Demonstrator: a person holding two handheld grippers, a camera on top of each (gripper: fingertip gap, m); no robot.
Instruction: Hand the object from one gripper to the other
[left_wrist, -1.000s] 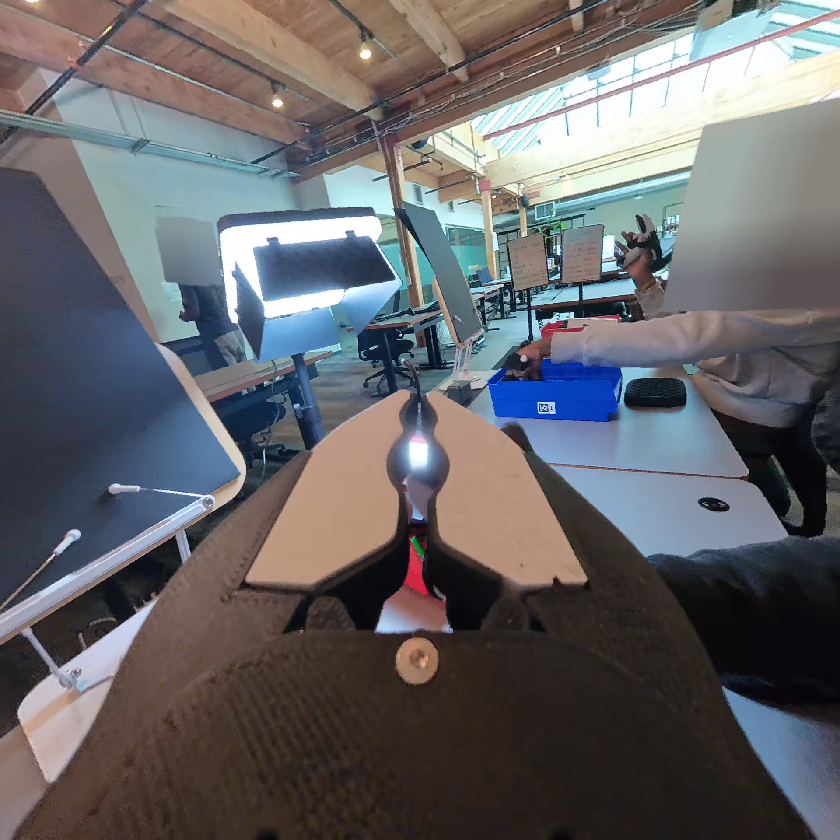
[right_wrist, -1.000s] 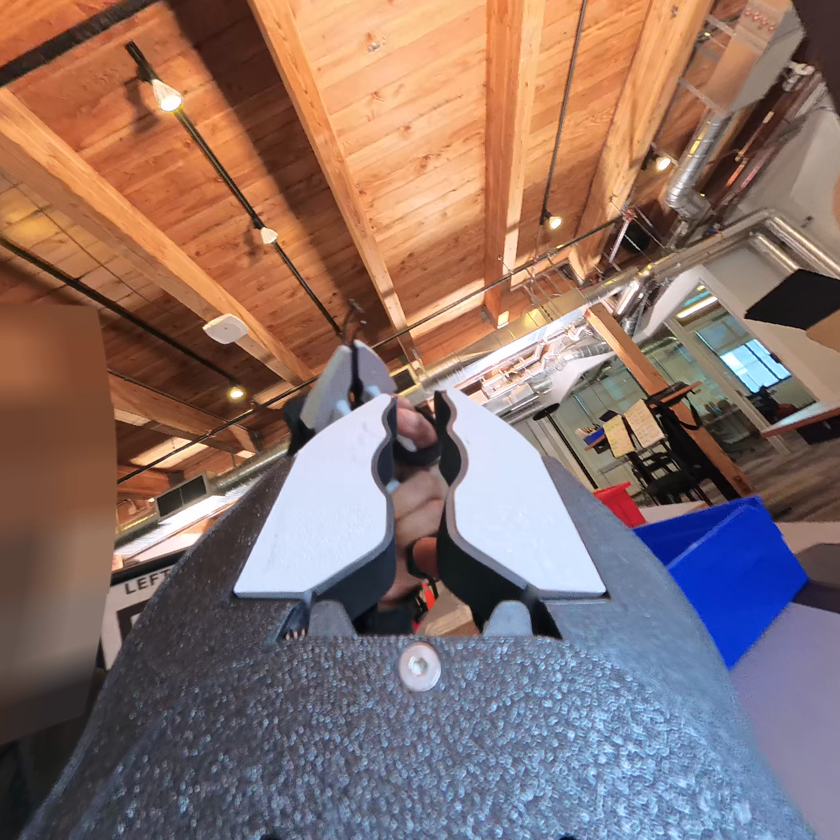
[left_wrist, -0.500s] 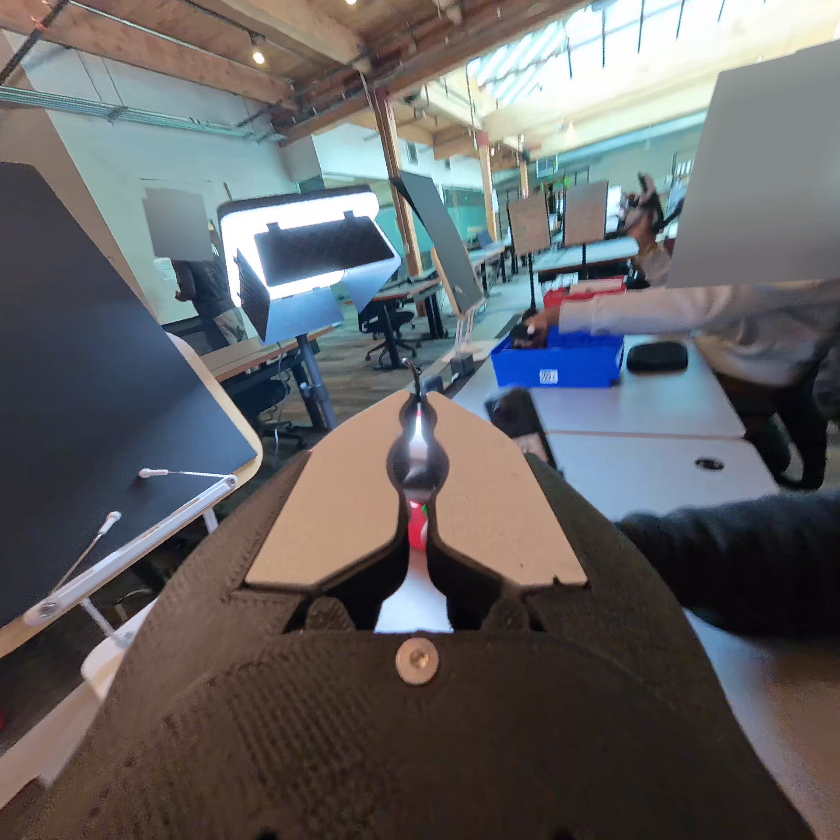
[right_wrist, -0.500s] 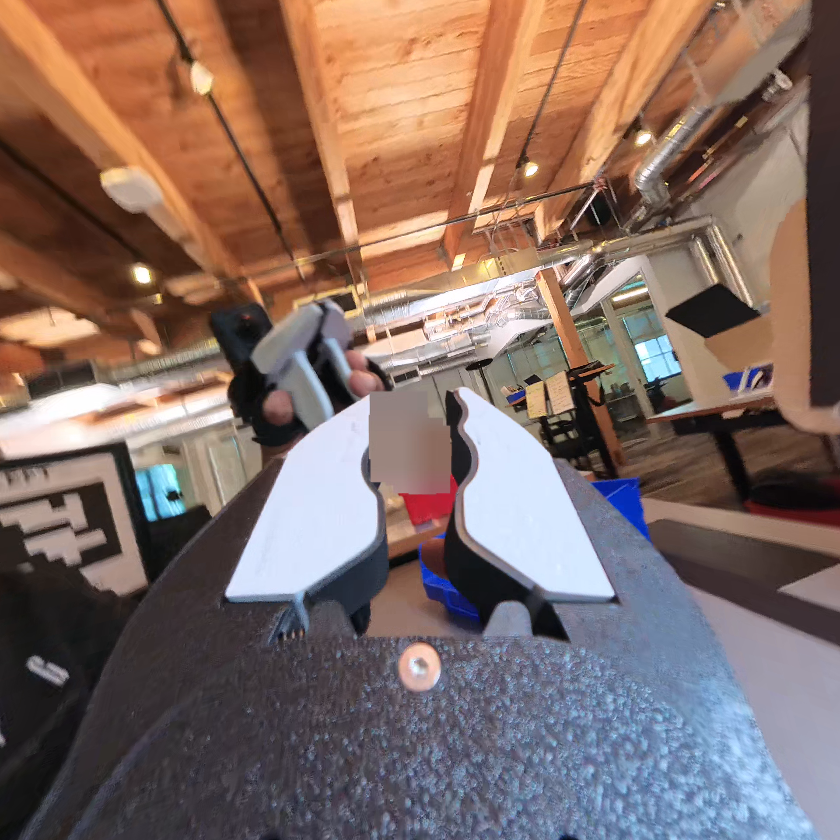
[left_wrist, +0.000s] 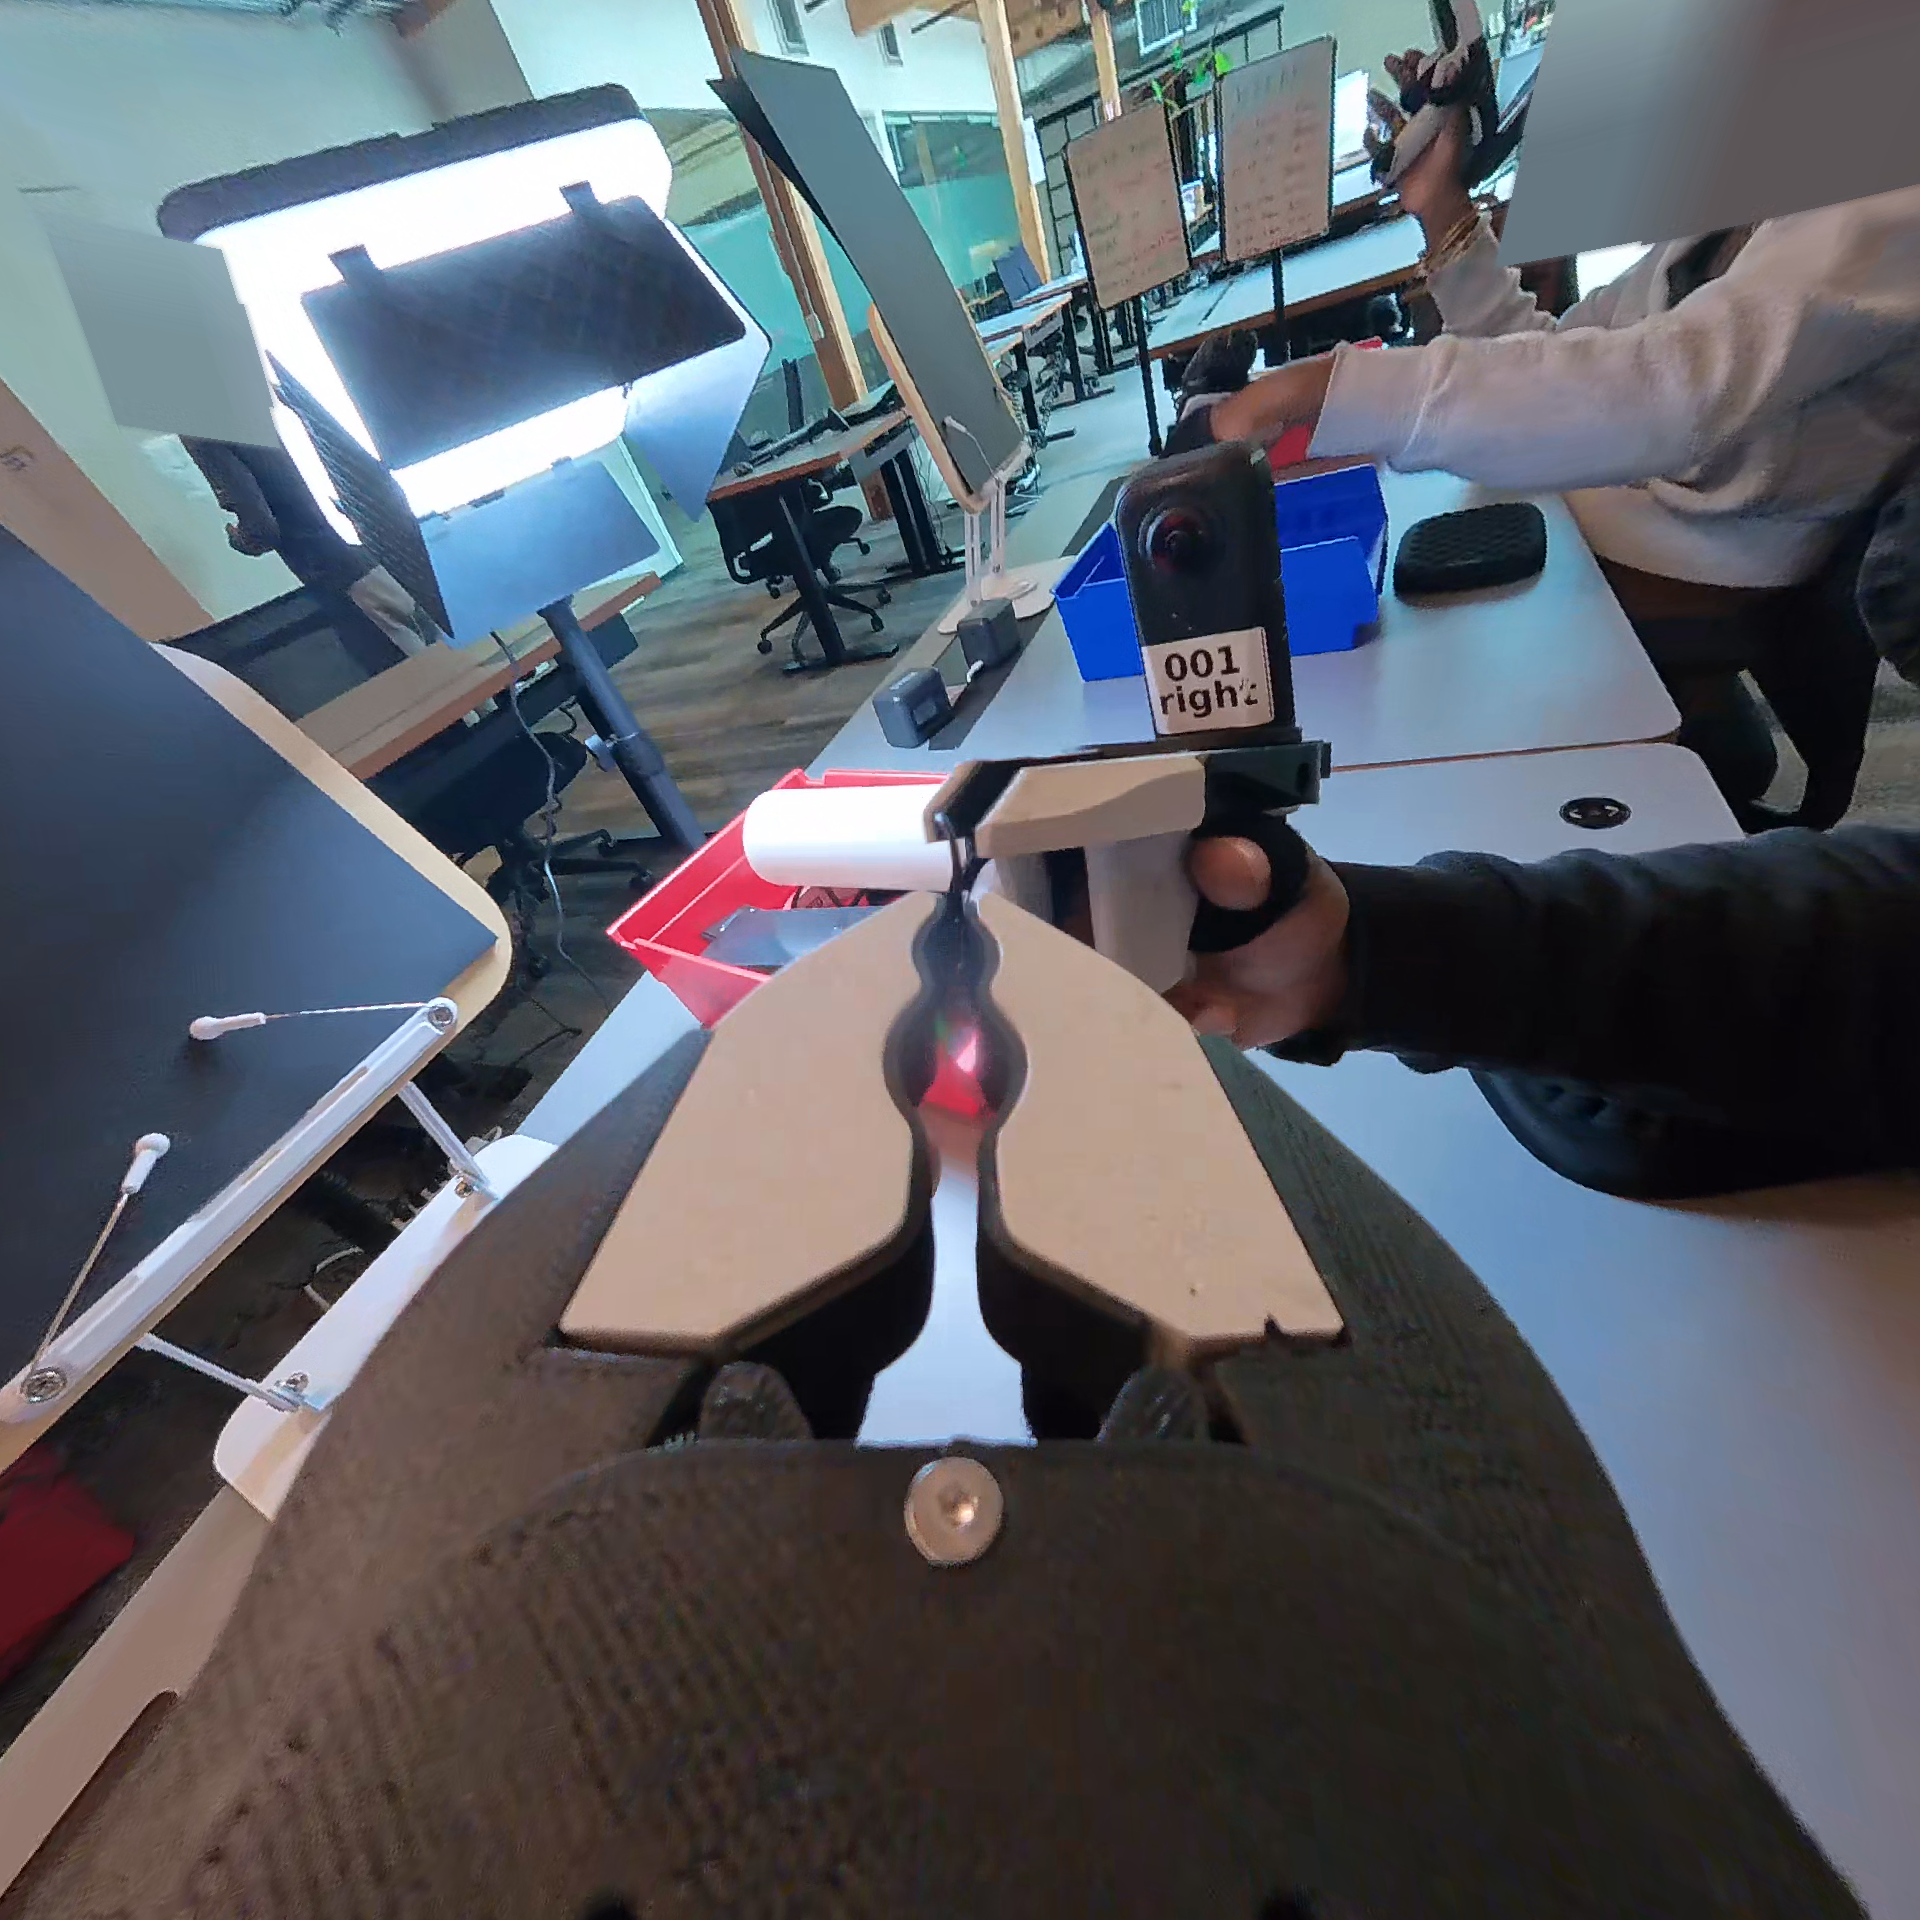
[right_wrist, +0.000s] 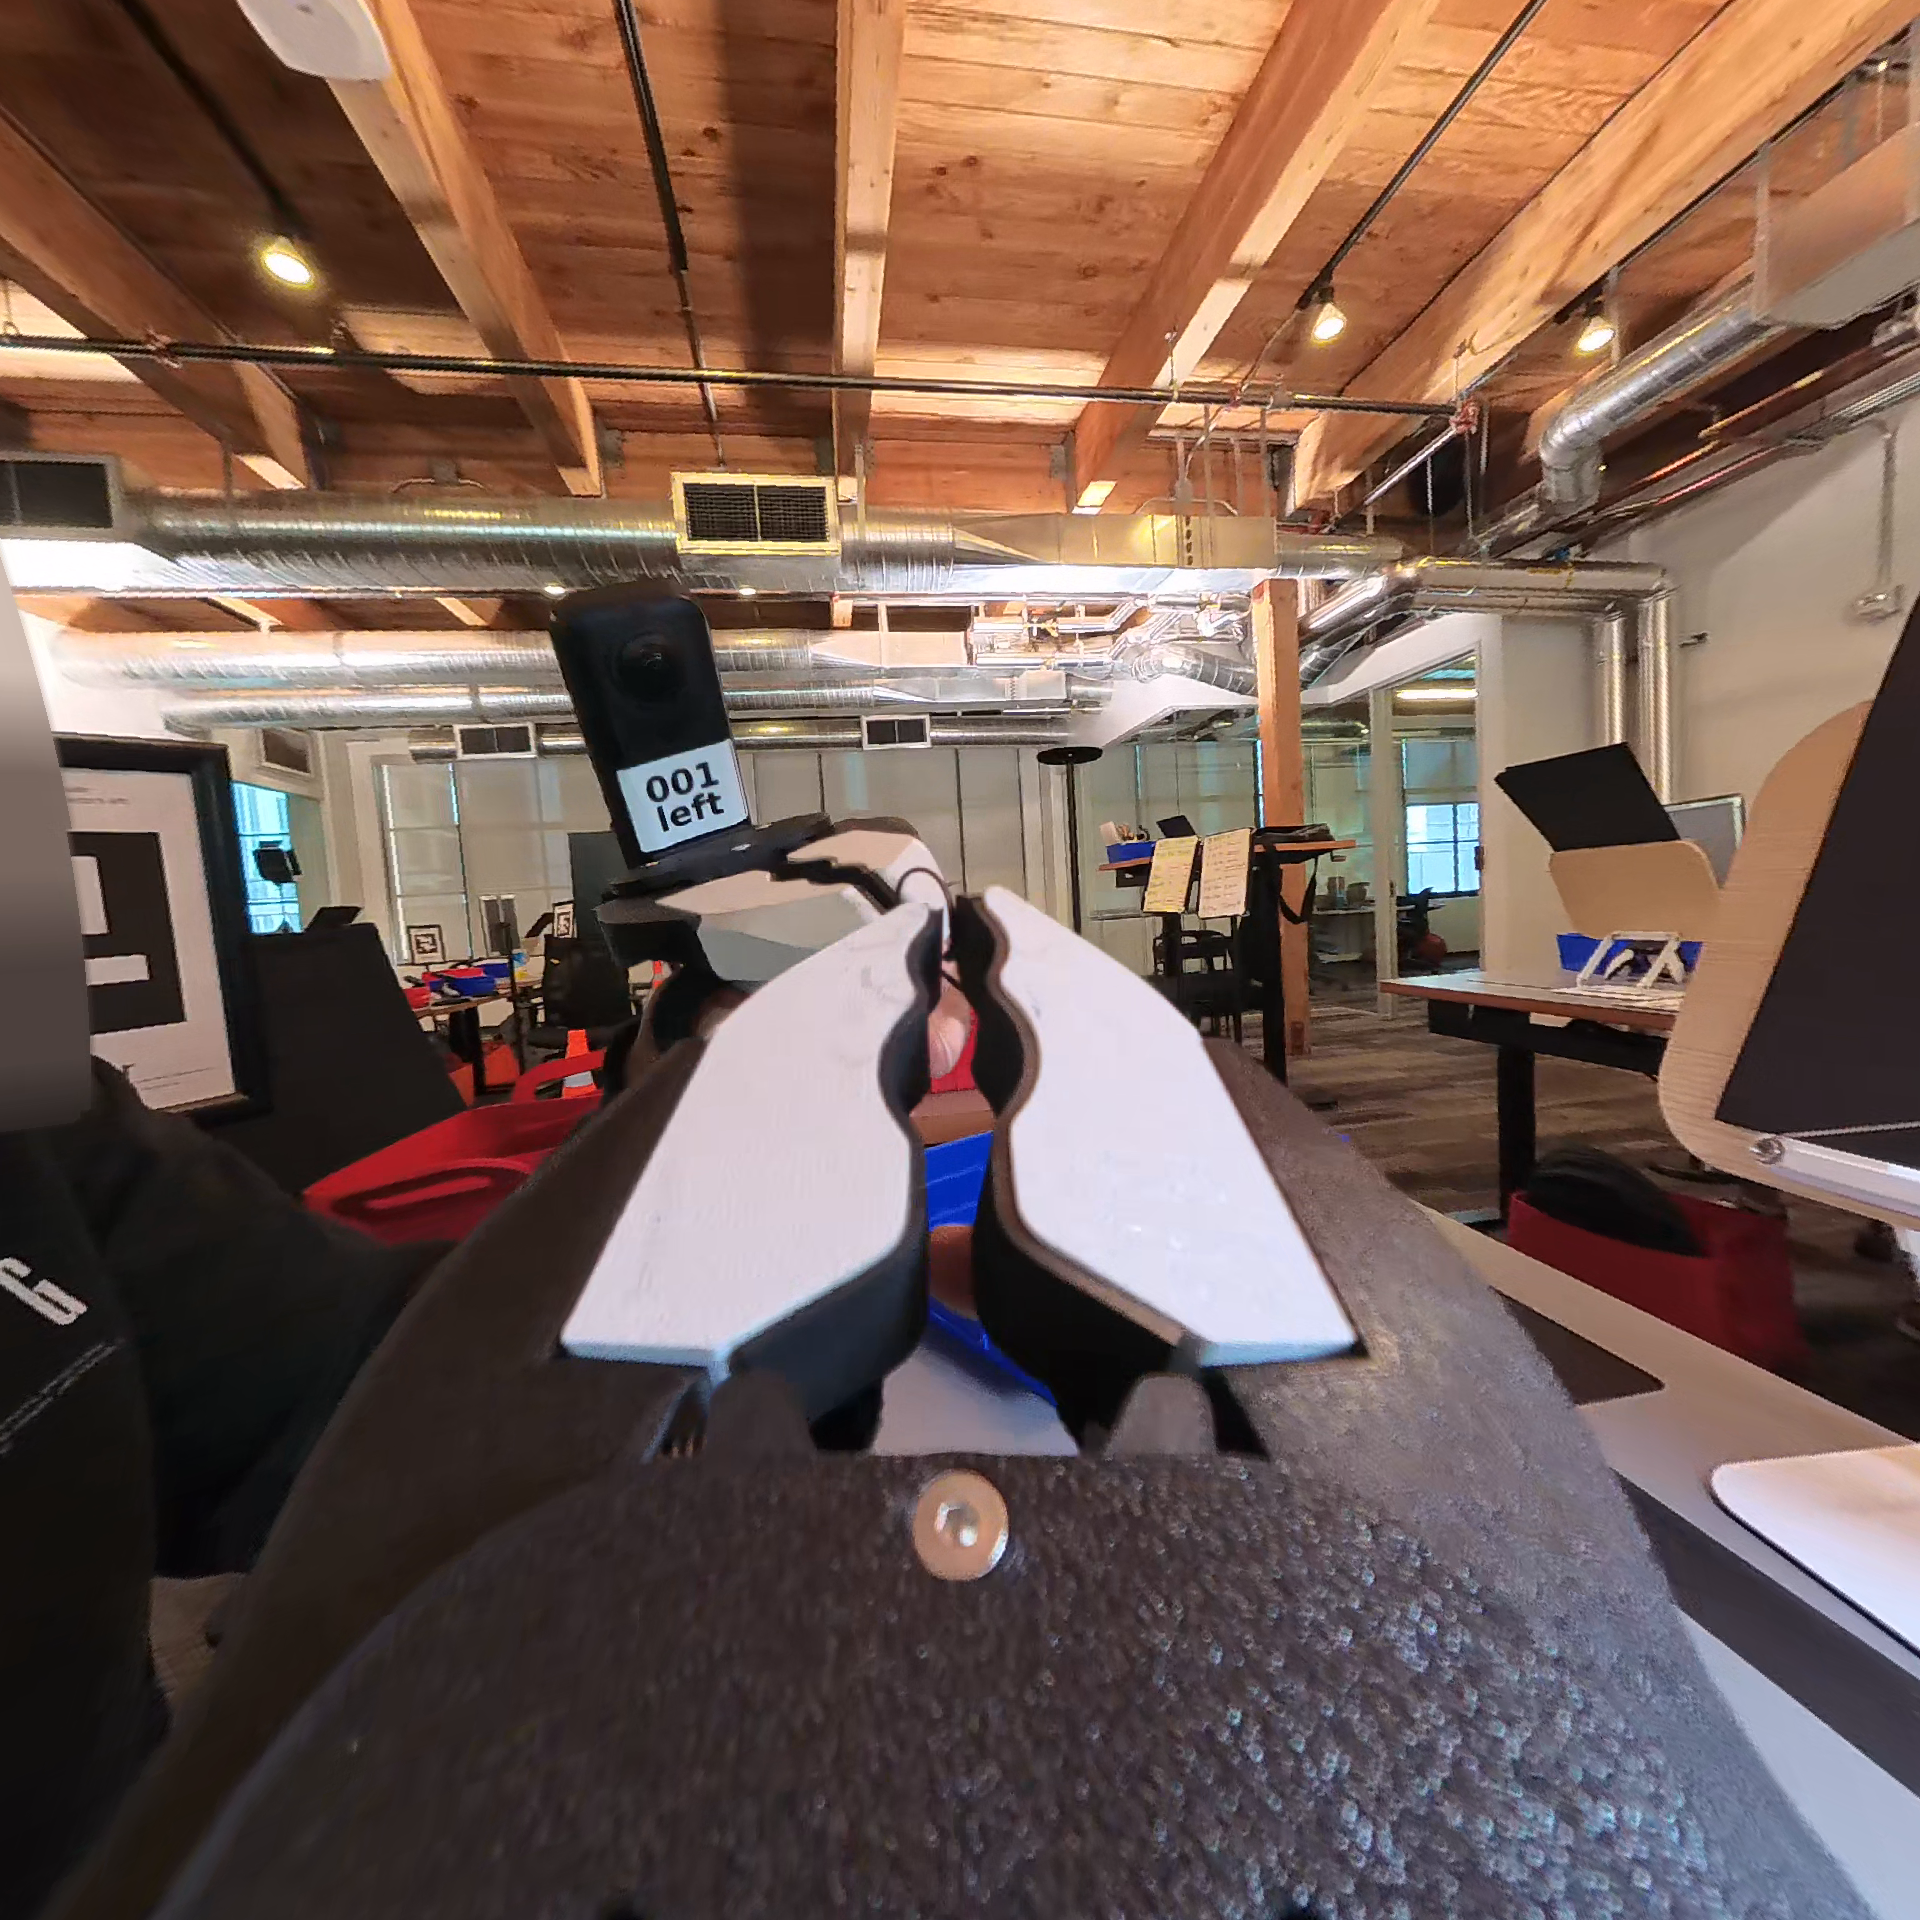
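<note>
Left gripper (left_wrist: 957, 914) fingers nearly together, pinching a thin black object (left_wrist: 954, 868) that sticks up past the tips; what it is, cannot tell. Right gripper (left_wrist: 951, 821) comes in from the right, held by a hand (left_wrist: 1262, 940) in a dark sleeve, its tips meeting the same black piece. Red bin (left_wrist: 691, 914) behind on grey table (left_wrist: 1558, 1351); white roll (left_wrist: 831, 836) above it.

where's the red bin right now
In the left wrist view the red bin sits on the white table, just beyond the left gripper tips, under the right gripper.
</note>
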